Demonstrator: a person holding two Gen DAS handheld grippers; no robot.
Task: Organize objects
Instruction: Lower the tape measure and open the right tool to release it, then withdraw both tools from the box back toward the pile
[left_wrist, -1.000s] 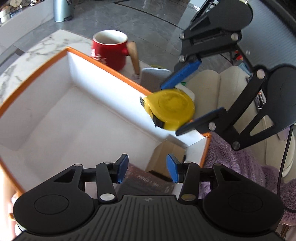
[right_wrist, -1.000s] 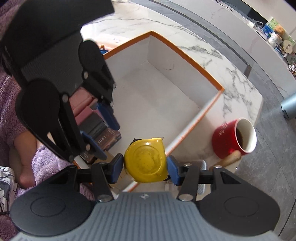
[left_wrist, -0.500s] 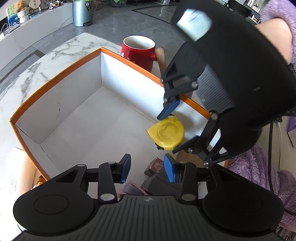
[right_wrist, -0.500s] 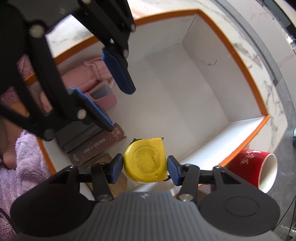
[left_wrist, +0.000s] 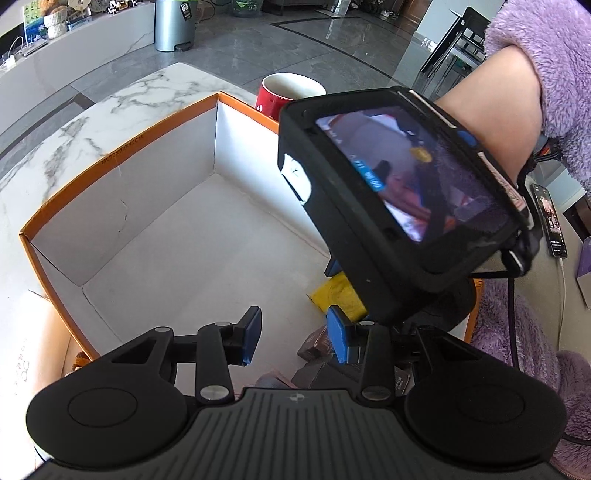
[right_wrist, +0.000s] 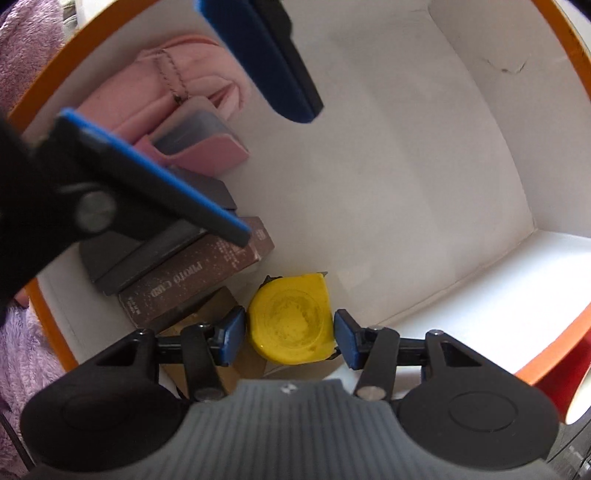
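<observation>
A yellow tape measure (right_wrist: 291, 321) sits between the blue pads of my right gripper (right_wrist: 290, 334), which is shut on it. It hangs low inside the white box with the orange rim (right_wrist: 546, 354), next to a brown card box (right_wrist: 195, 280). From the left wrist, the right gripper's black body (left_wrist: 388, 203) covers most of the tape measure (left_wrist: 336, 295). My left gripper (left_wrist: 294, 332) is open with nothing between its fingers and hovers over the box's near end. Its fingers (right_wrist: 266, 55) cross the top of the right wrist view.
In the box's corner lie a pink pouch (right_wrist: 177, 85), a pink card holder (right_wrist: 199, 144) and dark flat boxes (right_wrist: 155, 251). A red mug (left_wrist: 280, 92) stands on the marble table (left_wrist: 122, 103) behind the box. A phone (left_wrist: 550, 221) lies at the right.
My right gripper has come down into the box with the tape measure, close to the brown card box. The left gripper's jaws have narrowed a little, and it has shifted slightly.
</observation>
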